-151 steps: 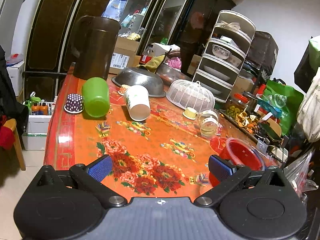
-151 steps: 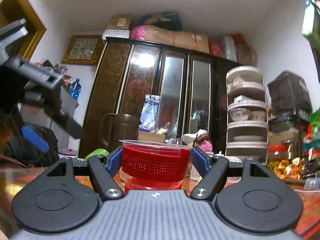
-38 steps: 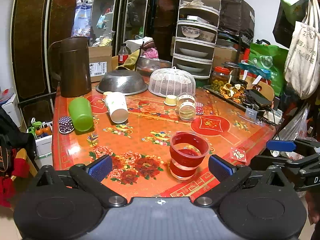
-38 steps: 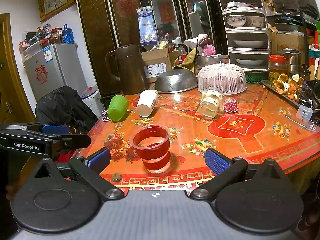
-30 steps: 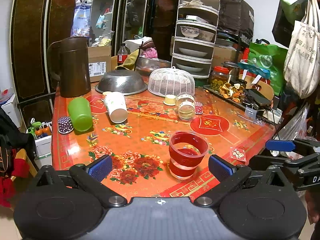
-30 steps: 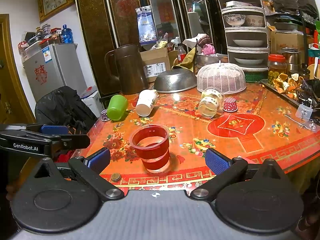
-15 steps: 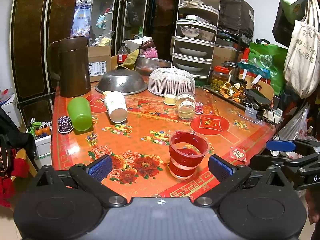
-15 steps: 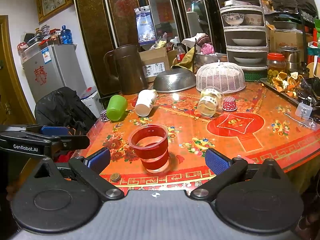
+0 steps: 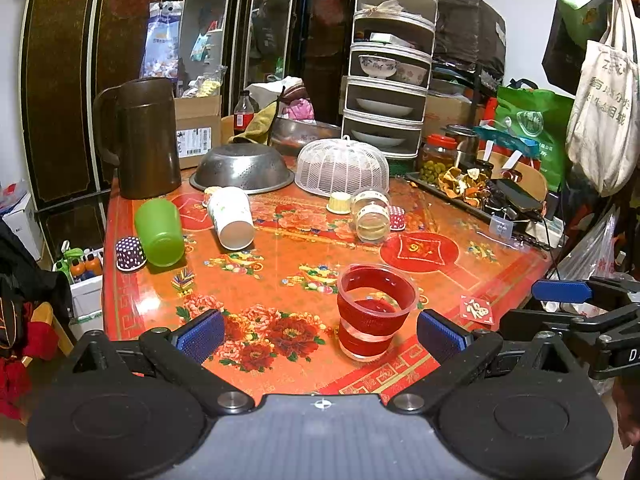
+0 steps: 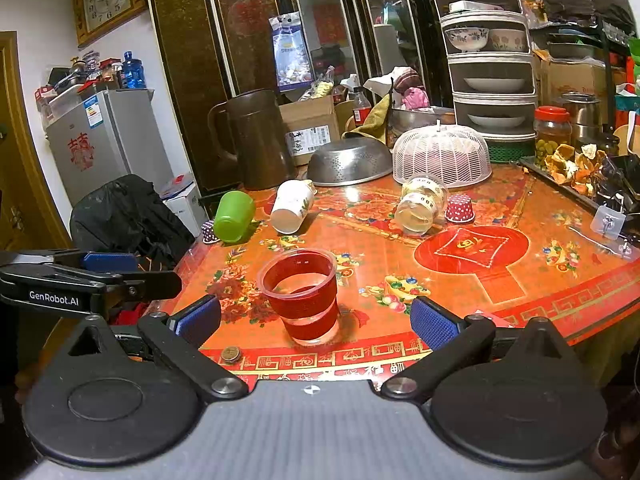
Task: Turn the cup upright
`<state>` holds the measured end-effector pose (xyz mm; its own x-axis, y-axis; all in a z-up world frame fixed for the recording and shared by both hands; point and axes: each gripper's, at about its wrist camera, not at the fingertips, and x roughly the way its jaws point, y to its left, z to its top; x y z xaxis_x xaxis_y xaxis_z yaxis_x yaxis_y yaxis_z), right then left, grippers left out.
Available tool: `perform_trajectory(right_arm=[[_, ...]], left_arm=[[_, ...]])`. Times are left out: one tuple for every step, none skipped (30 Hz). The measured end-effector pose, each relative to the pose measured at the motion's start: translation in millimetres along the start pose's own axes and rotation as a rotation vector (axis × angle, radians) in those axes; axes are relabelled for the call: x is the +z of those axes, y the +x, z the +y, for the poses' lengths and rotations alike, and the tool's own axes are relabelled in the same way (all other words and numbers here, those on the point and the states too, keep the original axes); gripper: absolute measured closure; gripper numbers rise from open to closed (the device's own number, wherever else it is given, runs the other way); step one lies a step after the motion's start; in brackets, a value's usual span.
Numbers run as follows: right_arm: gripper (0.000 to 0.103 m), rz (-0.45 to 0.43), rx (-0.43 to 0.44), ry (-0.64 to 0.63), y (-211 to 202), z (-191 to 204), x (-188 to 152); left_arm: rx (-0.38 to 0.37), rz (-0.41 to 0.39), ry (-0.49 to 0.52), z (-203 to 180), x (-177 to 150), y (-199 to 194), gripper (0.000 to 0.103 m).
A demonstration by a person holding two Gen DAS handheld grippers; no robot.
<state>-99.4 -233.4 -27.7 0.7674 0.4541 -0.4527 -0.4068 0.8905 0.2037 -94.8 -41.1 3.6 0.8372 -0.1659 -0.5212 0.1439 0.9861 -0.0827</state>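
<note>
A red translucent cup (image 9: 374, 312) stands upright, mouth up, near the front edge of the red floral table (image 9: 280, 272). It also shows in the right wrist view (image 10: 302, 294). My left gripper (image 9: 320, 334) is open and empty, held back from the table edge, with the cup ahead between its fingers. My right gripper (image 10: 314, 320) is open and empty too, with the cup just beyond its fingertips. Each gripper shows at the side of the other's view.
A green cup (image 9: 160, 232), a white paper cup (image 9: 232, 218) and a glass jar (image 9: 372, 216) lie on their sides further back. Behind them are a brown jug (image 9: 146, 138), a steel colander (image 9: 242, 168), a mesh food cover (image 9: 342, 166) and a tiered rack (image 9: 390, 68). A coin (image 10: 230, 354) lies at the table edge.
Five seconds ago my right gripper was shut on the red cup and held it up. The cup now stands free on the table. Over the last second nothing has visibly moved.
</note>
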Motion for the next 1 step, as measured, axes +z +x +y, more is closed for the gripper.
perform_trajectory(right_arm=[[0.001, -0.002, 0.000, -0.002, 0.7, 0.3, -0.3]], left_arm=[[0.005, -0.009, 0.000, 0.1, -0.1, -1.1, 0.000]])
